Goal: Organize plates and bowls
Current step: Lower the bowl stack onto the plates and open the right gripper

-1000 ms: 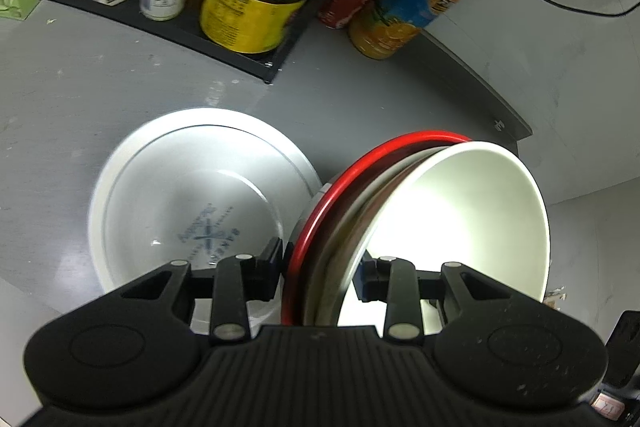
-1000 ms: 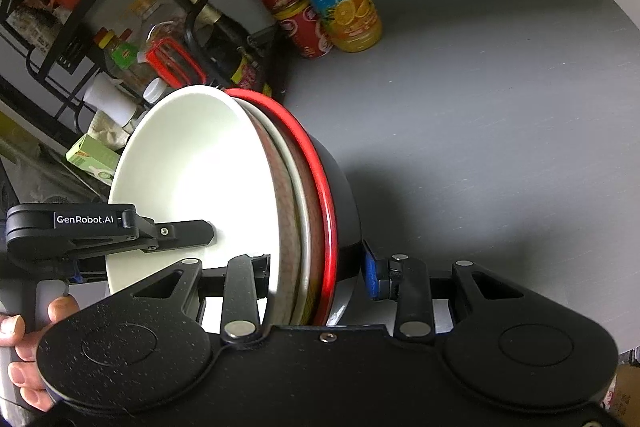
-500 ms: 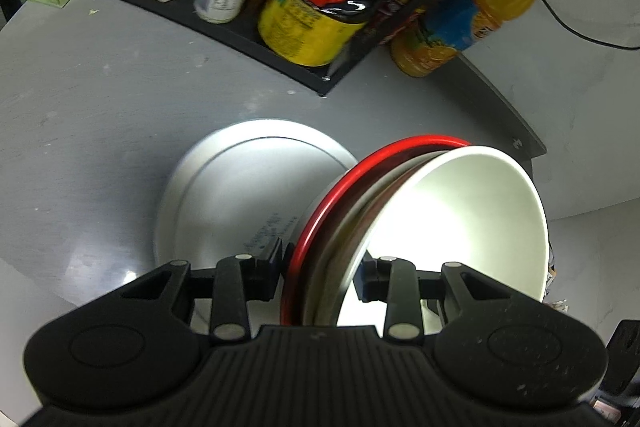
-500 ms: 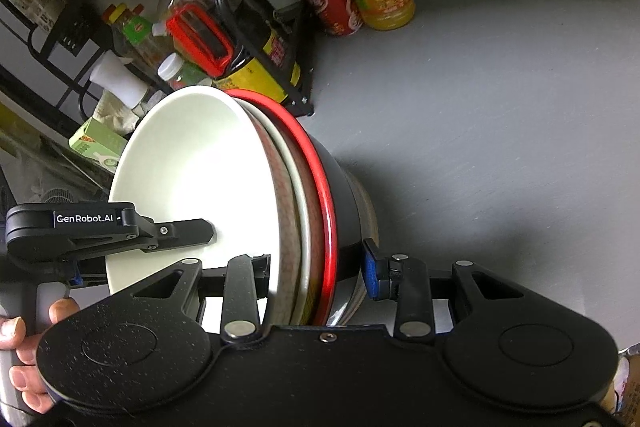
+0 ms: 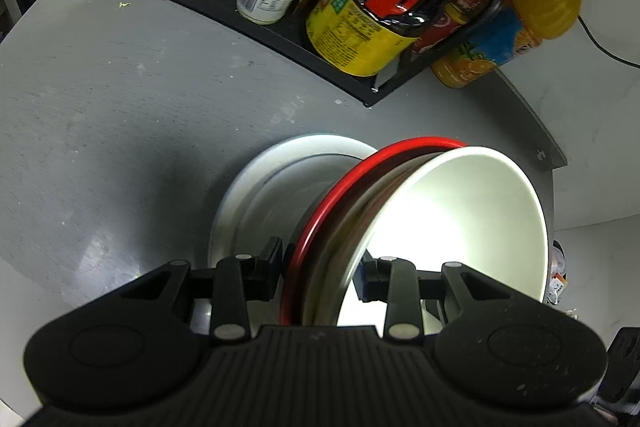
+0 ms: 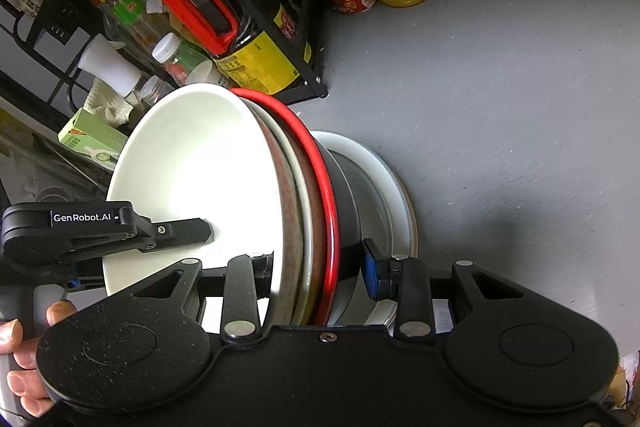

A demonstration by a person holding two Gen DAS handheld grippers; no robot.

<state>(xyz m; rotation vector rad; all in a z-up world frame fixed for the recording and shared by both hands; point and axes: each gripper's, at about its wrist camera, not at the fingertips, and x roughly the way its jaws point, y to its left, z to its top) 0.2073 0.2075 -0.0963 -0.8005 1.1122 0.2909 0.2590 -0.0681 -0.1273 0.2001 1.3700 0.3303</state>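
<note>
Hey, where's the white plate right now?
The white plate lies flat on the grey counter, directly beneath the stack of bowls, in front of the black condiment rack.

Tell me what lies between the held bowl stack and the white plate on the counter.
Nothing visible. The bowl stack, gripped on edge by both the left claw and the right claw, sits right beside the white plate on the grey counter; whether they touch is unclear.
</note>
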